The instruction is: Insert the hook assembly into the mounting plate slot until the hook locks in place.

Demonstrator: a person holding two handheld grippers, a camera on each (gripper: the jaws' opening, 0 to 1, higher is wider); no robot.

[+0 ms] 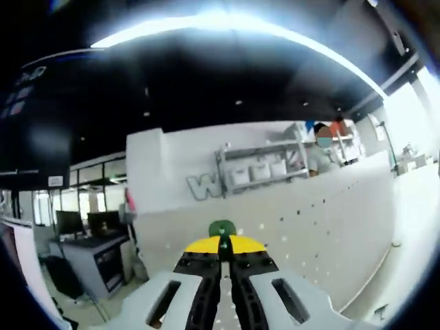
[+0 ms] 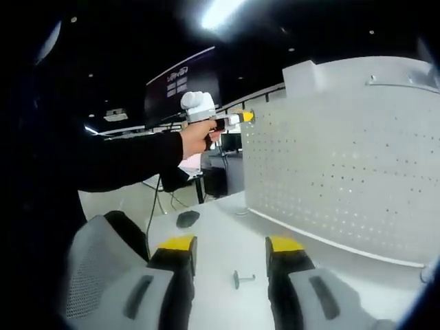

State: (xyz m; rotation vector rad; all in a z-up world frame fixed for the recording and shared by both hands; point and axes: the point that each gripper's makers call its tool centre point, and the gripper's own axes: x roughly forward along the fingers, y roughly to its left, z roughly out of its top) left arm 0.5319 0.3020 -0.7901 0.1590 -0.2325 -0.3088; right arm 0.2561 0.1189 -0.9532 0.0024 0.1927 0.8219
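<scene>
In the left gripper view my left gripper [image 1: 221, 246] is shut, and a small round green hook piece [image 1: 221, 227] sticks out between its yellow tips. It points at the white perforated mounting plate [image 1: 323, 227], which stands upright a short way ahead. In the right gripper view a hand [image 2: 199, 137] holds that left gripper [image 2: 245, 117] up near the left edge of the mounting plate [image 2: 344, 158]. My right gripper [image 2: 230, 245] stands open low over the white table [image 2: 220, 227], nothing between its jaws. A small grey peg [image 2: 242, 278] lies on the table just beyond them.
A dark flat object [image 2: 187, 218] lies on the table to the left, with a cable running off the edge. A dark sleeve [image 2: 117, 165] crosses the left of the right gripper view. Desks with monitors [image 1: 86, 223] and a shelf unit [image 1: 265, 168] stand behind the plate.
</scene>
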